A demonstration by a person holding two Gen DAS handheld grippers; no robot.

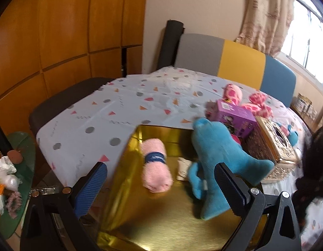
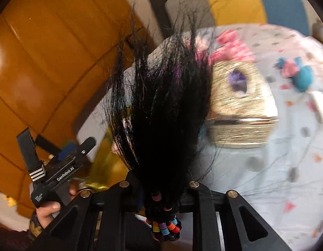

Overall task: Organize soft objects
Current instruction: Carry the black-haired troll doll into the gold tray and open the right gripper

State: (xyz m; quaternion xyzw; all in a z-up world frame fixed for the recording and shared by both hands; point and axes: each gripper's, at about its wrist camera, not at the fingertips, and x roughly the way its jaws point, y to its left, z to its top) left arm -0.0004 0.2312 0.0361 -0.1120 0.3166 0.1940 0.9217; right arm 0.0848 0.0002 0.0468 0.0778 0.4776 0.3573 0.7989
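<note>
Left gripper [image 1: 161, 185]: wide open, holding nothing, low in the frame.
Right gripper [image 2: 161, 196]: squeezed on the black hair bundle [image 2: 161, 108], frame middle.
Gold box [image 1: 161, 219]: holds pink towel roll [image 1: 156, 167] and blue plush toy [image 1: 215, 146].

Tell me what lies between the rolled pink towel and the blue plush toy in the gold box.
In the left wrist view, a small crumpled white item lies between the pink towel and the blue plush toy, on the gold box floor.
</note>
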